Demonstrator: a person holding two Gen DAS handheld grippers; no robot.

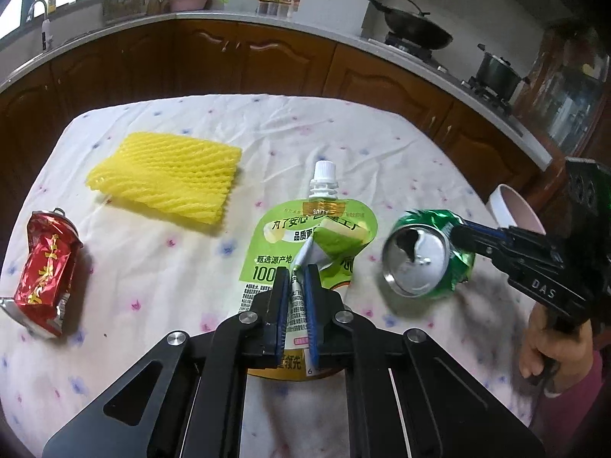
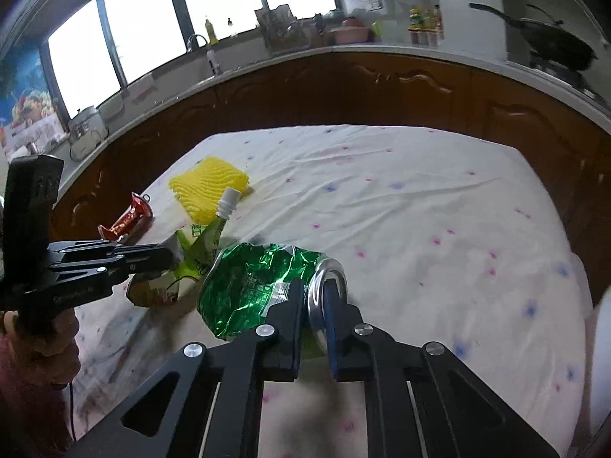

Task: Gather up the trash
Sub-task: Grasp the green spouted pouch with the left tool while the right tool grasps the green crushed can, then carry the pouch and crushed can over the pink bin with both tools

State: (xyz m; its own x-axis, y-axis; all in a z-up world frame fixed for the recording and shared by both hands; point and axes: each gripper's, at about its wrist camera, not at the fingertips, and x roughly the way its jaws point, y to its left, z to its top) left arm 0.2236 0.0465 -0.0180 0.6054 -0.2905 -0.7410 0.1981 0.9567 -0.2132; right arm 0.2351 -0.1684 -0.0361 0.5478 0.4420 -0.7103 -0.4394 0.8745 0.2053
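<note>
My left gripper (image 1: 297, 273) is shut on a green spout pouch (image 1: 278, 248) with a white cap, pinching a fold of it just above the table. My right gripper (image 2: 315, 286) is shut on the rim of a crushed green can (image 2: 252, 286), one finger inside its mouth. The can (image 1: 424, 253) and the right gripper (image 1: 458, 231) also show in the left wrist view, and the pouch (image 2: 202, 248) and left gripper (image 2: 168, 255) in the right wrist view. A crushed red can (image 1: 47, 271) and a yellow foam net (image 1: 168, 173) lie on the table to the left.
The table has a white flowered cloth (image 1: 343, 141). A white and pink bin (image 1: 511, 206) stands off its right edge. Brown cabinets and a counter with sink, wok and pot run behind it.
</note>
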